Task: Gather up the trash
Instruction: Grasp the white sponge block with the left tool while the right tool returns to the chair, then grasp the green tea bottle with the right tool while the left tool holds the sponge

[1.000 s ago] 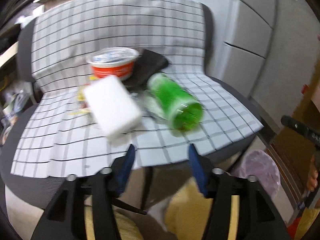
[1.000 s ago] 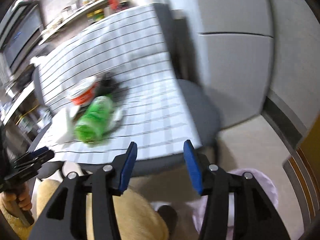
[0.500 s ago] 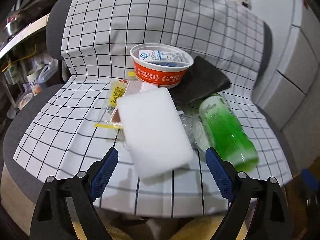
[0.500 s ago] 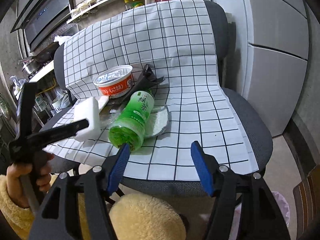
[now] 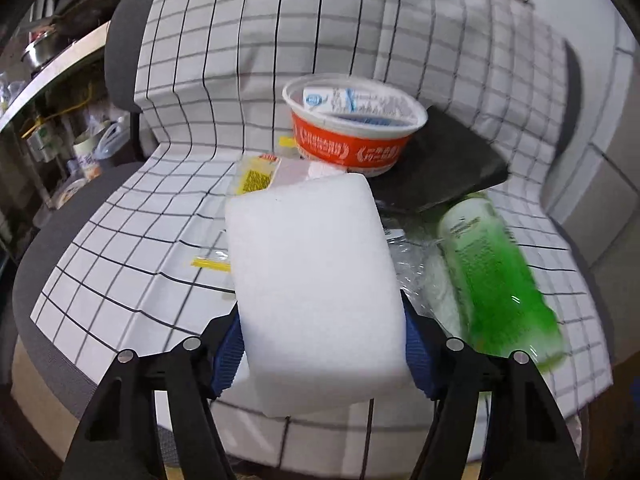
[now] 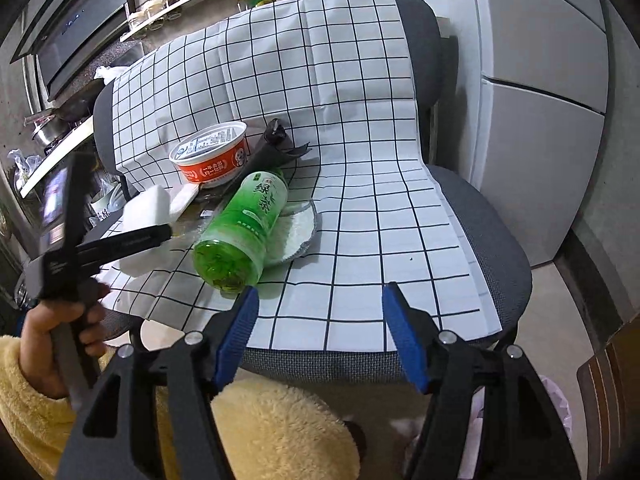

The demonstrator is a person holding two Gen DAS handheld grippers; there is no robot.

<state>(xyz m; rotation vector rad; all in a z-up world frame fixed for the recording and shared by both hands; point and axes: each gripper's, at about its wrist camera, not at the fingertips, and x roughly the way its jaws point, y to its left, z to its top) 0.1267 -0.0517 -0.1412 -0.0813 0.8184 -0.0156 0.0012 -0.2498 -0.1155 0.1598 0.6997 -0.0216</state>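
A white foam block [image 5: 316,280] lies on the checked cloth [image 5: 168,208] that covers an office chair. My left gripper [image 5: 320,344] is open, one blue finger on each side of the block's near end; I cannot tell if they touch it. Behind the block stand an orange noodle cup [image 5: 352,132], a black pouch [image 5: 440,168] and small wrappers [image 5: 256,176]. A green bottle [image 5: 492,272] lies to the right on a white pad. My right gripper [image 6: 322,320] is open and empty over the seat's front edge, just right of the bottle [image 6: 244,228].
A pink-lined trash bin [image 6: 556,404] sits on the floor at the lower right. A grey fridge [image 6: 540,100] stands right of the chair. Cluttered kitchen shelves [image 5: 52,120] are at the left. The person's yellow fleece sleeve [image 6: 280,432] is below the right gripper.
My left gripper has moved forward to the foam block, so its fingers now flank the block. My right gripper has swung to face the chair and edged closer to the seat.
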